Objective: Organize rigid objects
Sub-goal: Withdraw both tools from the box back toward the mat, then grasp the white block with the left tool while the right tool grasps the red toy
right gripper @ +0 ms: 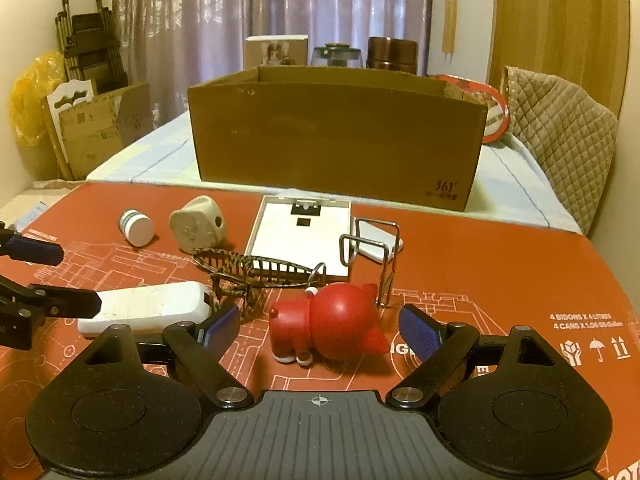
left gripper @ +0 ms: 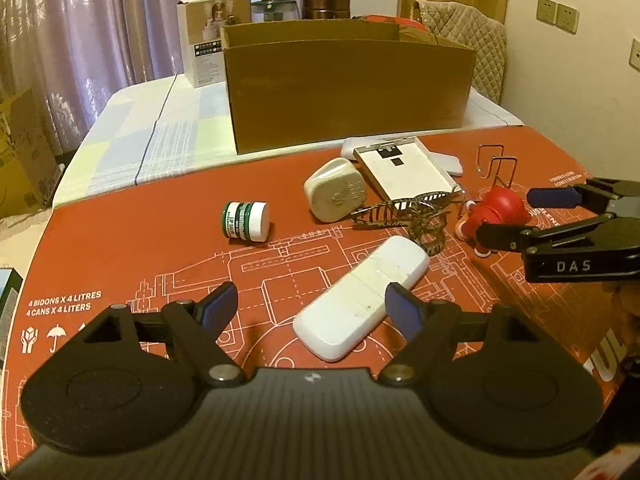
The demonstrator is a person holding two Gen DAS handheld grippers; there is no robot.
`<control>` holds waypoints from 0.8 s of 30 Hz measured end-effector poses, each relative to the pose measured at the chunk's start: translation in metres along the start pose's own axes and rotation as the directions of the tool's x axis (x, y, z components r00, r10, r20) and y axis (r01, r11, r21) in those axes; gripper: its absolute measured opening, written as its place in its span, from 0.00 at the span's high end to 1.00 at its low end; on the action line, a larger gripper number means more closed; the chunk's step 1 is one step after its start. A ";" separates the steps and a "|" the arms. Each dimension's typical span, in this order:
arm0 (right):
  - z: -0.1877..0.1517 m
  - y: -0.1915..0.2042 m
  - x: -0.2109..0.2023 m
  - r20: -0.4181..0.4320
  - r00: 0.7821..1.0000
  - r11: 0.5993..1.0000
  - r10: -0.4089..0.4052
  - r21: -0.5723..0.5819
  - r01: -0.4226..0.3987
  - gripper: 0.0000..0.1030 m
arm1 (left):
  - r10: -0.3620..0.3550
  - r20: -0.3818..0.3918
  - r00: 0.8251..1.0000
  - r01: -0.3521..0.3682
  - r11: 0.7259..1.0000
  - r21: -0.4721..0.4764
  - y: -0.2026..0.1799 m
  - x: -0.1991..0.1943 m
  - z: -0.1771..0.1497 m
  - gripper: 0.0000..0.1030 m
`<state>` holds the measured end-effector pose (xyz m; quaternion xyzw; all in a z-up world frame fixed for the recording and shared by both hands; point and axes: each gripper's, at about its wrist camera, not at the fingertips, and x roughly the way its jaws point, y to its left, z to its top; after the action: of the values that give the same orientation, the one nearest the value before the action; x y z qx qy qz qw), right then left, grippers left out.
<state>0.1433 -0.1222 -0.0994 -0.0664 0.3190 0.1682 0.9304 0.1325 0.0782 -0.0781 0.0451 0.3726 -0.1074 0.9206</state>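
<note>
On the red printed mat [left gripper: 120,240] lies a white remote [left gripper: 360,300], between the fingers of my open left gripper [left gripper: 312,306]; the pads do not press on it. In the right wrist view a red toy figure [right gripper: 332,328] lies on its side between the fingers of my open right gripper [right gripper: 320,324], untouched. Further back are a green-and-white jar [left gripper: 245,222], a beige plug [left gripper: 335,196], a striped wire fish skeleton [left gripper: 404,212], a white flat tray [left gripper: 404,172] and a bent wire holder [left gripper: 498,164]. Behind them stands an open cardboard box [left gripper: 348,92].
A white product box [left gripper: 214,36], a glass jar and a brown canister stand behind the cardboard box. A chair with a quilted cover [right gripper: 560,120] is at the back right. Folded cartons [right gripper: 92,132] lean at the left wall. The mat lies on a checked tablecloth [left gripper: 160,136].
</note>
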 end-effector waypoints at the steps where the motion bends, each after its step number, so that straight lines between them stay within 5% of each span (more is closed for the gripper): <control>1: 0.000 0.000 0.002 -0.002 1.000 1.000 0.000 -0.002 0.000 0.21 | 0.000 -0.003 1.000 0.000 1.000 -0.005 0.000 0.001 0.000 0.25; 9: 0.000 0.002 0.016 -0.026 0.999 0.999 -0.025 -0.032 0.024 0.38 | -0.008 -0.020 1.000 0.008 1.000 0.018 -0.001 0.008 0.000 0.25; 17: -0.001 0.001 -0.001 -0.082 0.996 1.000 0.021 -0.013 -0.022 0.39 | -0.020 -0.041 0.999 0.023 0.997 0.075 -0.005 0.014 0.000 0.25; 24: -0.014 -0.008 -0.021 -0.125 0.992 1.000 -0.015 0.020 0.018 0.38 | -0.035 -0.060 0.998 0.045 0.983 0.180 -0.019 0.024 -0.001 0.26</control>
<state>0.1223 -0.1384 -0.0976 -0.0696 0.3779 0.1527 0.9105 0.1443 0.0557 -0.0956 0.1241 0.3882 -0.1579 0.8994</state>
